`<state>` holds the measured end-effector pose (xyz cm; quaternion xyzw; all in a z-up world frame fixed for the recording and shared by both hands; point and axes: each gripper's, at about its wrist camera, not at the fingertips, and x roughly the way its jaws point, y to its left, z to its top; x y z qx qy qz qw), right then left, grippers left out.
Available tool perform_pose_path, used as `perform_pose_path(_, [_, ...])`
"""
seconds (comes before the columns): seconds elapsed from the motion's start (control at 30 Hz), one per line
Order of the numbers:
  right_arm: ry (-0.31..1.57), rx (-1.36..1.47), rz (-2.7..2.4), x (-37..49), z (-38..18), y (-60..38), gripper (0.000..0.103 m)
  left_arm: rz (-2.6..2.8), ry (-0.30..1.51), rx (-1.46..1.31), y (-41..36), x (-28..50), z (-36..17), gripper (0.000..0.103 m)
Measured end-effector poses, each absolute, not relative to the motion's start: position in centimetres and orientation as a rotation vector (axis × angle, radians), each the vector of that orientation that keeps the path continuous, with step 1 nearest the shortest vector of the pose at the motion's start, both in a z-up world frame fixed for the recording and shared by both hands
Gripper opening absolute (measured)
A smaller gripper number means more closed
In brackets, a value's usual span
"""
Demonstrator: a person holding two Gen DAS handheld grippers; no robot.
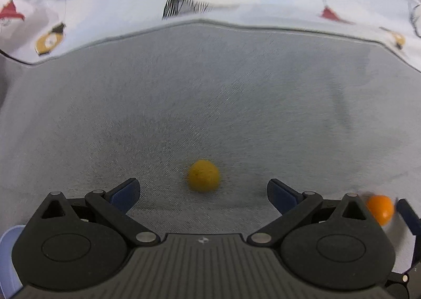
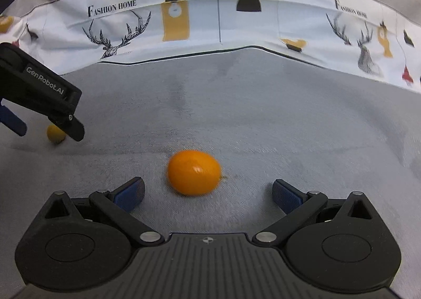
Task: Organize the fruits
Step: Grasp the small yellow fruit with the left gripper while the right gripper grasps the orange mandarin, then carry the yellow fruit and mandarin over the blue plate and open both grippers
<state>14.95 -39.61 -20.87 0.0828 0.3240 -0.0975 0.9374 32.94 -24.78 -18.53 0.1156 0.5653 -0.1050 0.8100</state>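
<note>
A small yellow round fruit [image 1: 203, 176] lies on the grey cloth [image 1: 210, 101], just ahead of my left gripper [image 1: 202, 189] and centred between its open fingers. In the right wrist view an orange oval fruit [image 2: 194, 172] rests on the cloth between the open blue-padded fingers of my right gripper [image 2: 208, 191], touching neither. The left wrist view shows the same orange fruit [image 1: 380, 209] at the far right, beside one right-gripper finger [image 1: 407, 216]. From the right wrist, the left gripper [image 2: 46, 125] stands over the yellow fruit [image 2: 55, 133] and partly hides it.
A white cloth printed with deer and lamps [image 2: 210, 17] runs along the far side of the grey cloth. A pale blue container rim [image 1: 8, 259] shows at the lower left of the left wrist view. Open grey cloth stretches ahead of both grippers.
</note>
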Motion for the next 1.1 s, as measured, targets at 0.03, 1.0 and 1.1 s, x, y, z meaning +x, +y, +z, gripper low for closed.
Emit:
perform_pose_path(0.03, [0.654, 0.166, -0.196, 15.2, -21.0, -39.6, 0.103, -0.203, 1.229, 0.253, -24.7, 33.4, -19.1, 0.103])
perform_pose_path(1.0, [0.594, 0.517, -0.157, -5.4, -6.1, -37.6, 0.041, -0.461, 1.035, 0.145, -13.9, 10.1, 0.6, 0.027])
perform_pose_path(1.1, [0.589, 0.507, -0.136, -8.4, -4.0, -35.6, 0.041, -0.475, 1.047, 0.121, -11.3, 7.2, 1.1, 0.027])
